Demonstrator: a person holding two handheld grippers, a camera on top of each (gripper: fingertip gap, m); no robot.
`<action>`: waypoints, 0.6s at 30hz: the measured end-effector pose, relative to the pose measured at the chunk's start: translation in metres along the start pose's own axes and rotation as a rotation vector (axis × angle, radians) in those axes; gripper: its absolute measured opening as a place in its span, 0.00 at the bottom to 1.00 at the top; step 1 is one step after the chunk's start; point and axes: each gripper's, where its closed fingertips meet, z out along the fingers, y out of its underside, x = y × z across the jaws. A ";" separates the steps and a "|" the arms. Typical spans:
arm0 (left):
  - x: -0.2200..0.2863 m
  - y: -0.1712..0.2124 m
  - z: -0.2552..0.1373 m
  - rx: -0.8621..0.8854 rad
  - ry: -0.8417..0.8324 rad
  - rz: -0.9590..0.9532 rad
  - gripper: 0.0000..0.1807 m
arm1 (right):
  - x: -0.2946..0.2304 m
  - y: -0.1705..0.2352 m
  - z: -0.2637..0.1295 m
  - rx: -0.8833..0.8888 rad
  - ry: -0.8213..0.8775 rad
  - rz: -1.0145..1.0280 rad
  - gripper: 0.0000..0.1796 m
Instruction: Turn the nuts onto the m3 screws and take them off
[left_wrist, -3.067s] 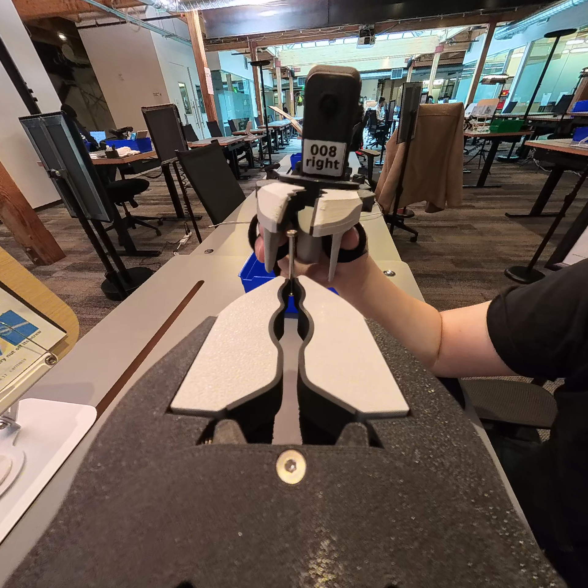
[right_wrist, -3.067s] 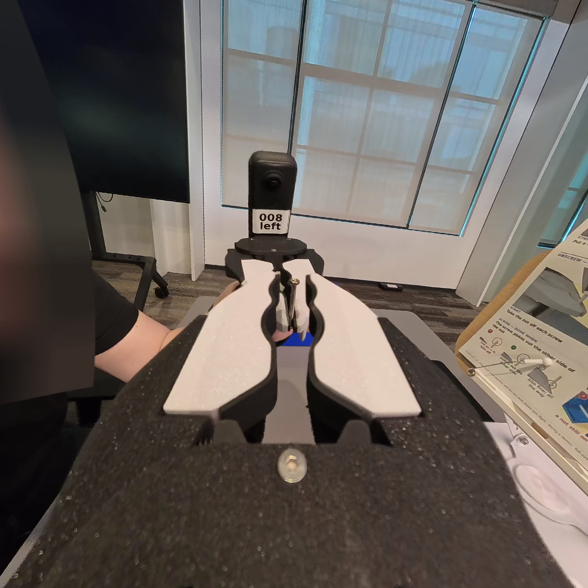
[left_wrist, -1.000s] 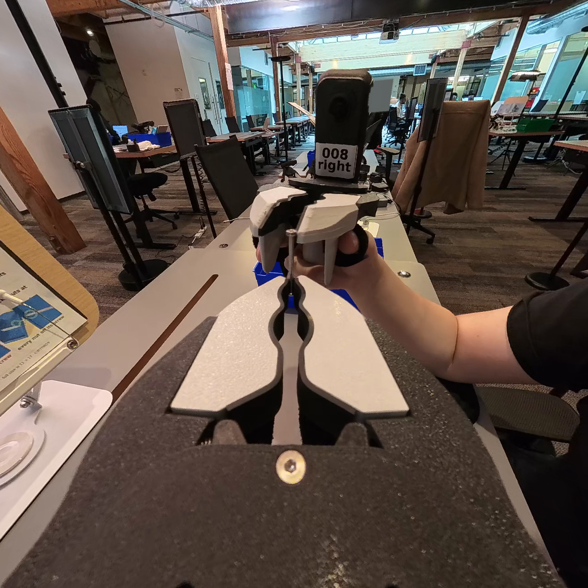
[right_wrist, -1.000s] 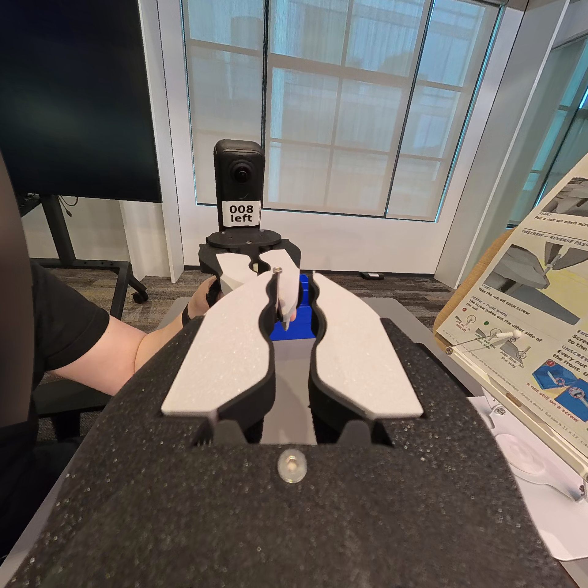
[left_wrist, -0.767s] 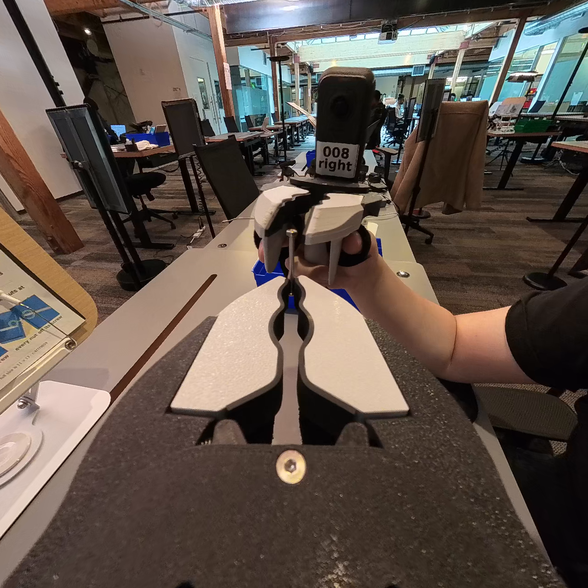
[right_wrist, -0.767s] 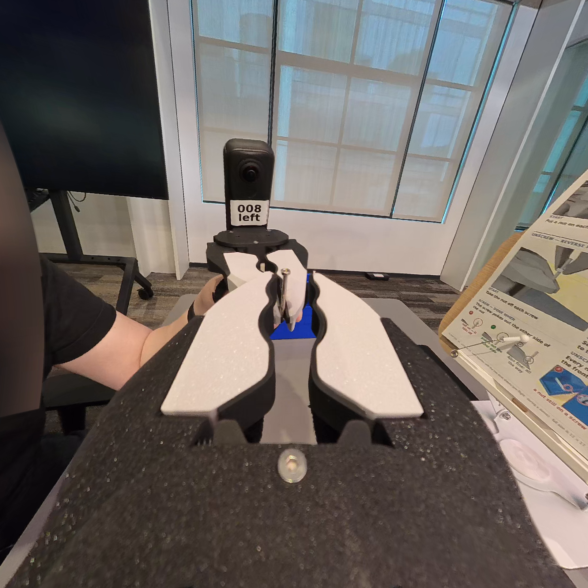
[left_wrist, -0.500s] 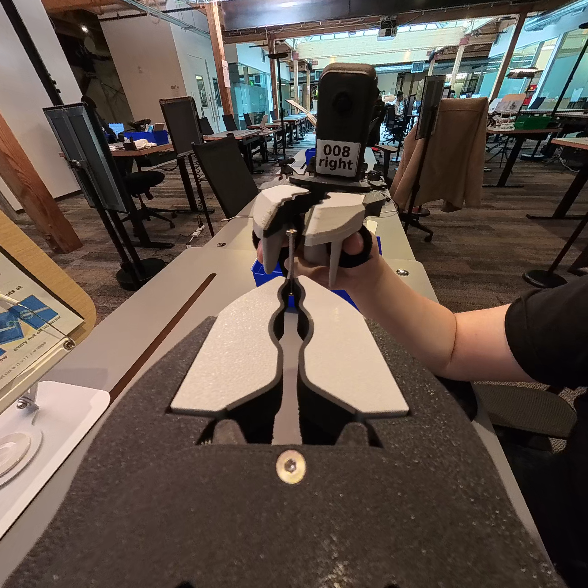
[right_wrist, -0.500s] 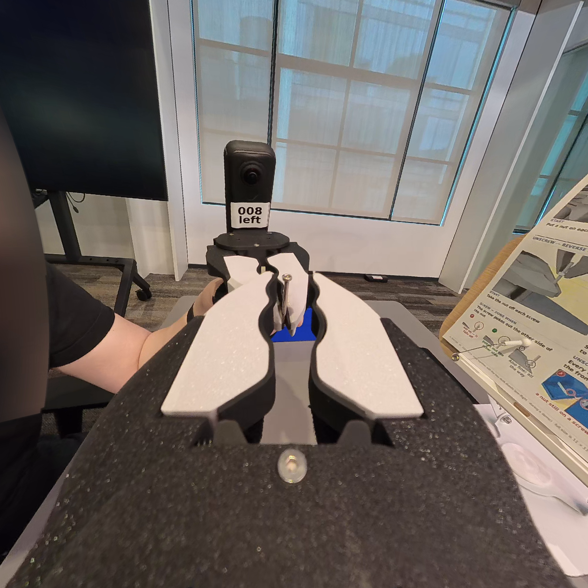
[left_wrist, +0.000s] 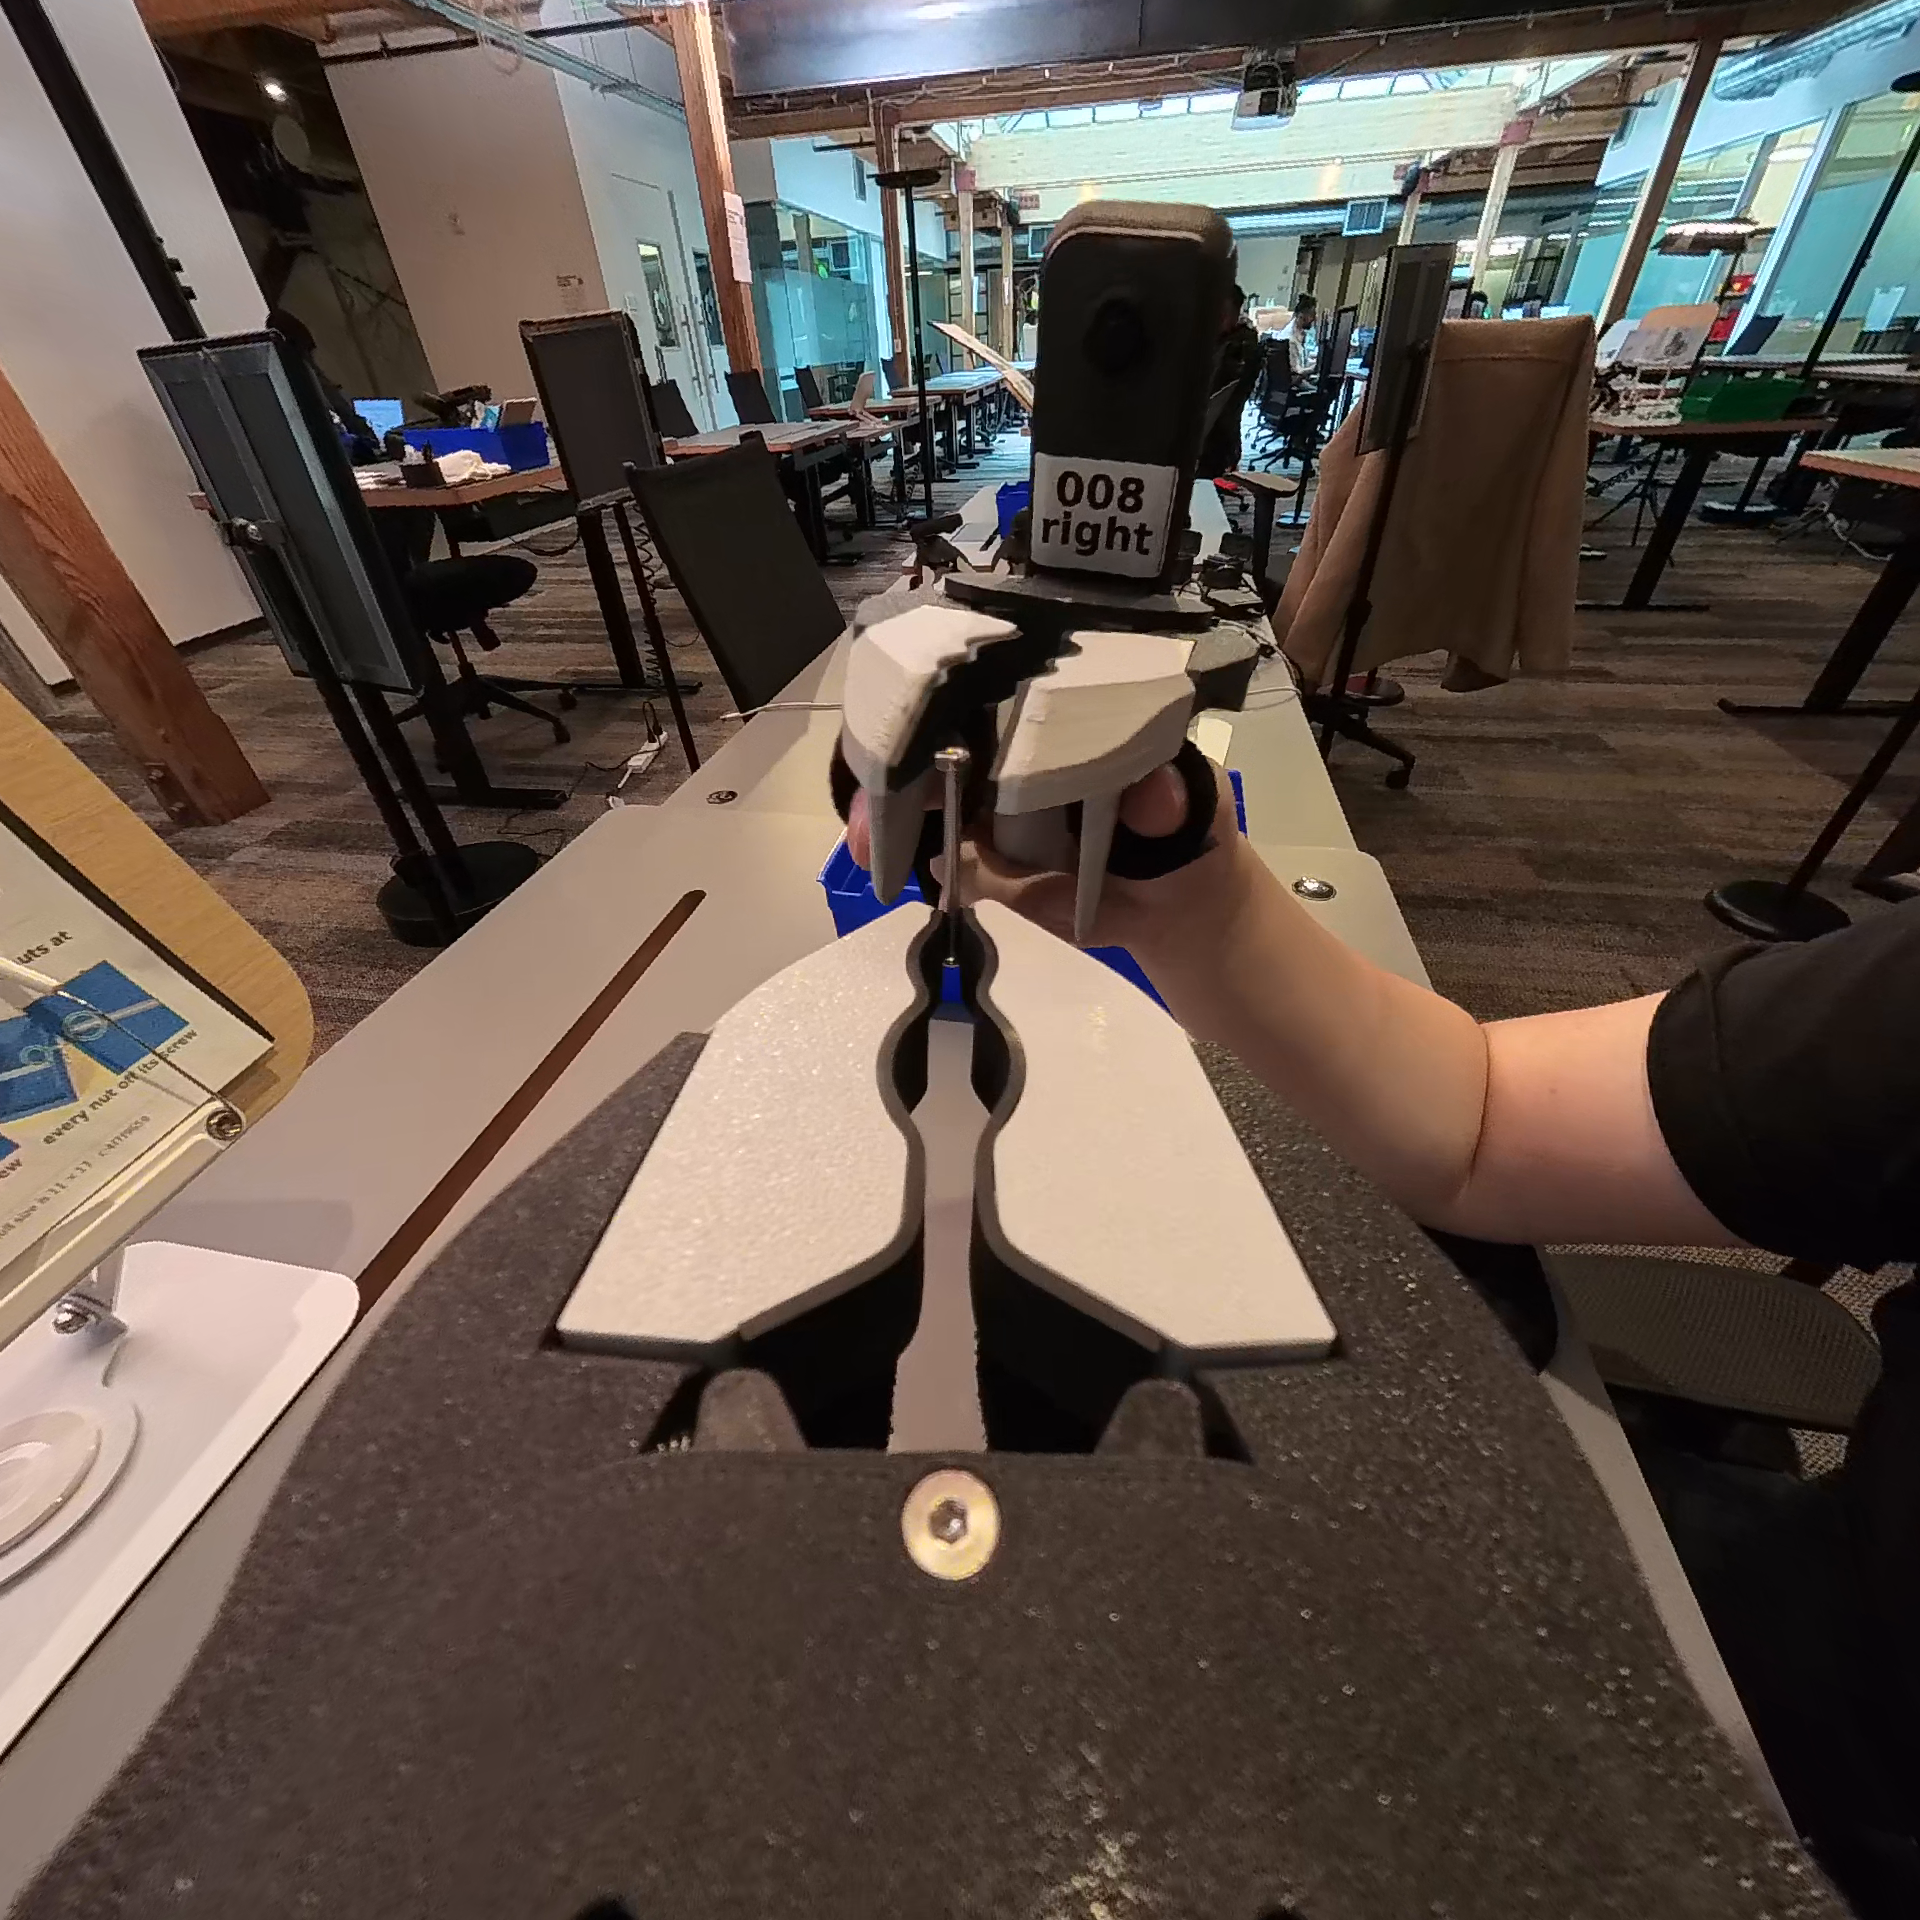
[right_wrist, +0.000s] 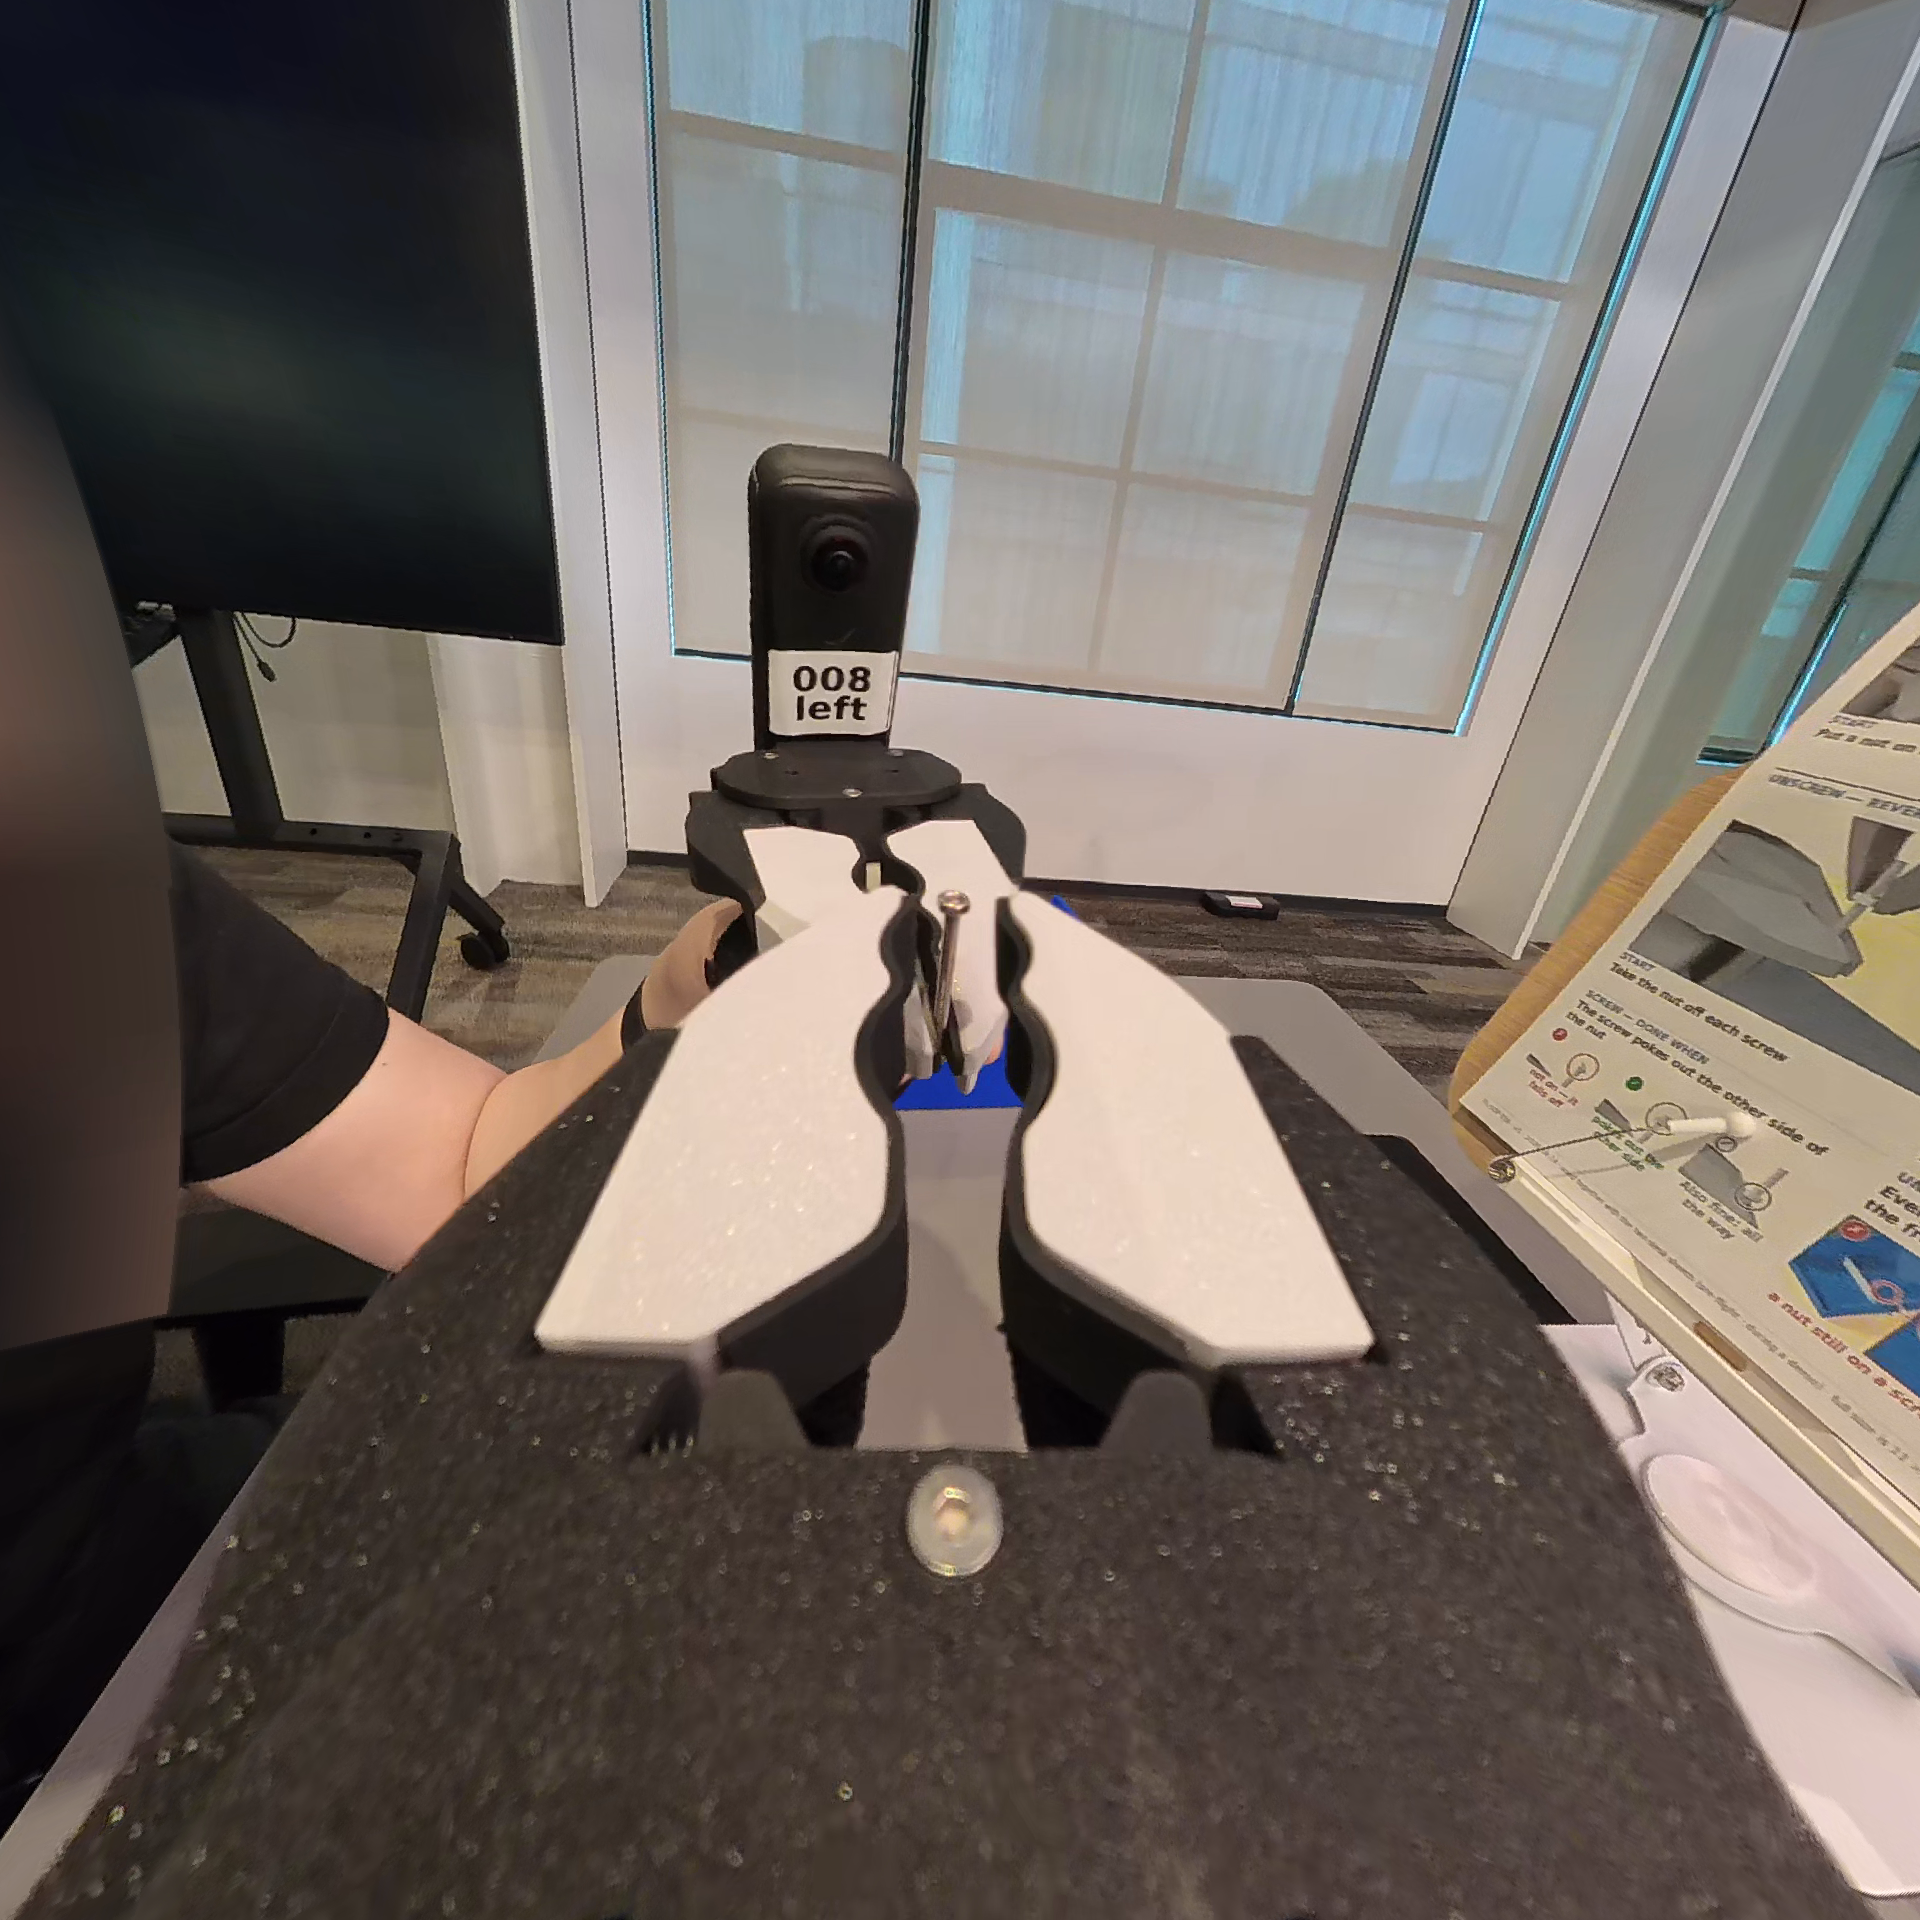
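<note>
A thin metal screw (left_wrist: 951, 831) stands upright, head on top. My left gripper (left_wrist: 950, 935) is shut on its lower end. My right gripper (left_wrist: 987, 883) faces it head-on and is open, one white finger on each side of the screw without touching it. In the right wrist view the screw (right_wrist: 948, 977) rises in the gap between the right gripper's (right_wrist: 956, 925) tips, with the left gripper (right_wrist: 940, 1070) pinching it from behind. I cannot make out a nut on the screw.
A blue bin (left_wrist: 862, 894) sits on the grey table (left_wrist: 520, 987) under the grippers. An instruction board on a wooden stand (right_wrist: 1714, 1039) with a white base (left_wrist: 156, 1403) stands beside them. A person's forearm (left_wrist: 1351, 1091) holds the right gripper. Less than 4 cm separates the two grippers' tips.
Both grippers shifted slightly against each other, so the screw now sits centred between the right gripper's fingers. The left stays shut on the screw, the right stays open.
</note>
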 end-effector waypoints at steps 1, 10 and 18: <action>0.000 0.000 0.000 0.001 0.001 0.000 0.01 | -0.001 0.001 0.000 -0.007 0.001 -0.002 0.06; 0.002 0.000 0.000 -0.003 0.008 -0.001 0.01 | -0.002 0.000 0.000 0.000 -0.013 -0.002 0.03; 0.020 0.002 -0.002 -0.019 0.167 -0.067 0.01 | -0.019 -0.001 -0.006 0.031 -0.143 0.005 0.03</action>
